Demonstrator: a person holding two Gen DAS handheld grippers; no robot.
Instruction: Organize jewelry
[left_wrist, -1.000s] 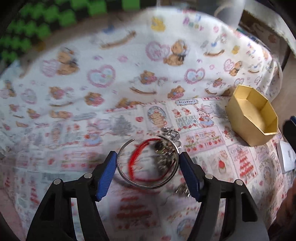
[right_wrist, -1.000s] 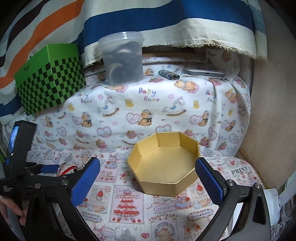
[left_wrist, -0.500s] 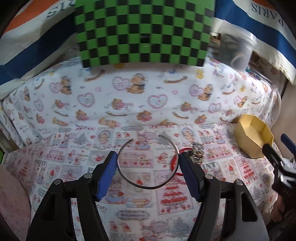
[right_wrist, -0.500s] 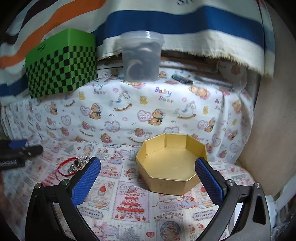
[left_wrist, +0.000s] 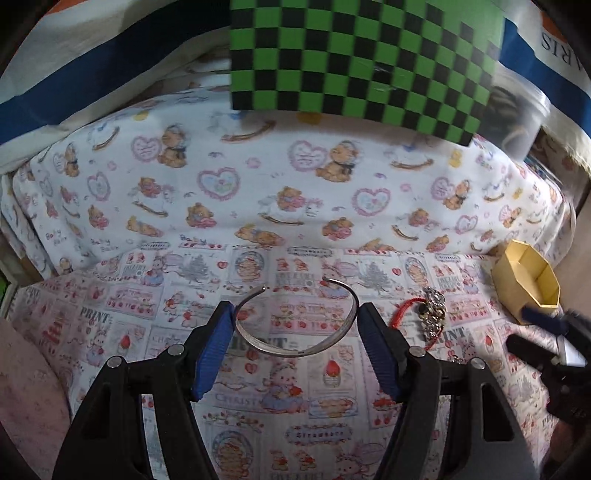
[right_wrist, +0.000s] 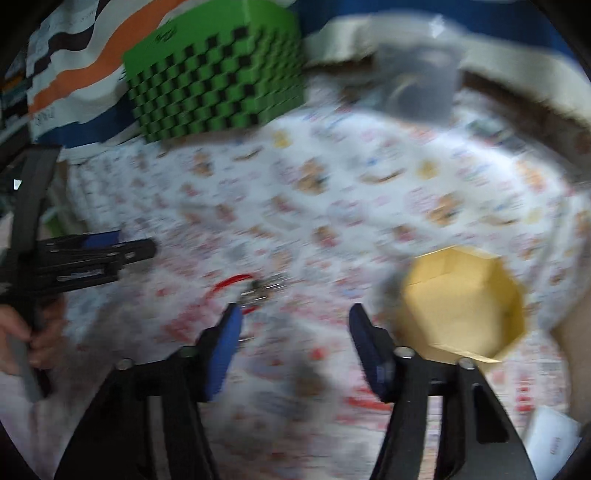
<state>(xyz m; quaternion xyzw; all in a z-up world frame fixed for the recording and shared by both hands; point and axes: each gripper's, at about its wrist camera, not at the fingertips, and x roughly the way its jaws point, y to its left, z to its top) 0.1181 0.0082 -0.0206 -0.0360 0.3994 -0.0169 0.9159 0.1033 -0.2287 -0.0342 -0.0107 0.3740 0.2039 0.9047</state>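
My left gripper (left_wrist: 297, 321) holds a thin silver bangle (left_wrist: 295, 343) between its blue pads, low in the middle of the left picture. Right of it, a red cord bracelet with shiny charms (left_wrist: 424, 317) lies on the teddy bear cloth (left_wrist: 221, 184). Farther right sits the yellow box (left_wrist: 528, 280). In the blurry right picture, my right gripper (right_wrist: 295, 321) is closing, with nothing between its pads. The bracelet is just above its left pad.

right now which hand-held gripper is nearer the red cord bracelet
Right. The right hand-held gripper, jaws closing with nothing between them, hangs just short of the red cord bracelet. The left hand-held gripper, clamping the silver bangle, sits beside it, farther off.
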